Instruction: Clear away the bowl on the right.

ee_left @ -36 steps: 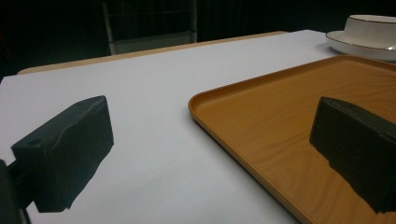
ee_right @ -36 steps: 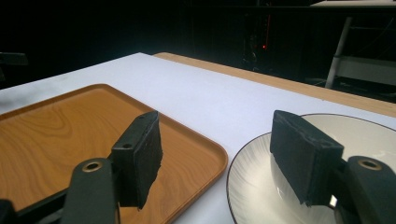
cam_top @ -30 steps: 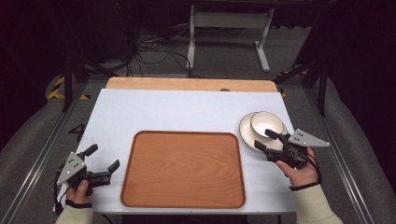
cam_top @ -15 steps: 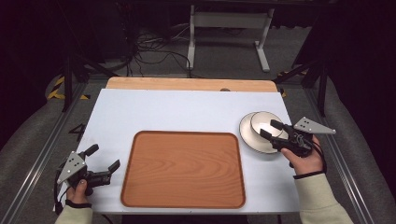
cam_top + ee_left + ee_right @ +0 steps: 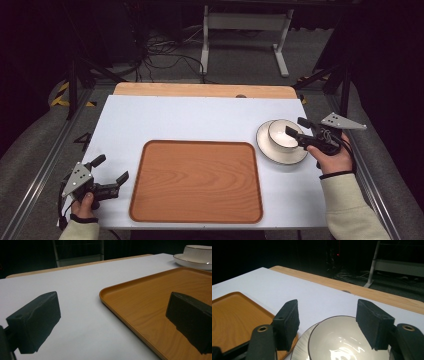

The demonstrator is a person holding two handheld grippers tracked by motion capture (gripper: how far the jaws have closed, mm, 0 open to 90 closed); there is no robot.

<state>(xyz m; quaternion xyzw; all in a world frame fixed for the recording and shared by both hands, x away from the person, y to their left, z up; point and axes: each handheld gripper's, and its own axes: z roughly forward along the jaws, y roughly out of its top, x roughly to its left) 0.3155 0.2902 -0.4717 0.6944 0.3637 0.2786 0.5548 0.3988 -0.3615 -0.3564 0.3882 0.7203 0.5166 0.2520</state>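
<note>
A white bowl (image 5: 280,134) with a dark rim line stands on a matching plate (image 5: 272,152) at the right of the table. My right gripper (image 5: 296,126) hovers over the bowl's right side, open, its pads clear of the rim. The right gripper view looks down into the bowl (image 5: 342,345) between the parted jaws of the right gripper (image 5: 328,311). A wooden tray (image 5: 197,180) lies empty at the centre front. Left of it, low over the table, my left gripper (image 5: 110,169) stands open. In its view the left gripper (image 5: 112,315) straddles the tray's edge (image 5: 107,293).
The white table top (image 5: 190,120) ends in a wooden strip (image 5: 200,90) at the far edge. Metal rails (image 5: 45,165) run along both sides. Beyond the table are a white stand (image 5: 245,35) and cables (image 5: 165,55) on the dark floor.
My right gripper has risen and moved away from the person, from beside the plate's near right edge to over the bowl. The left gripper has kept still.
</note>
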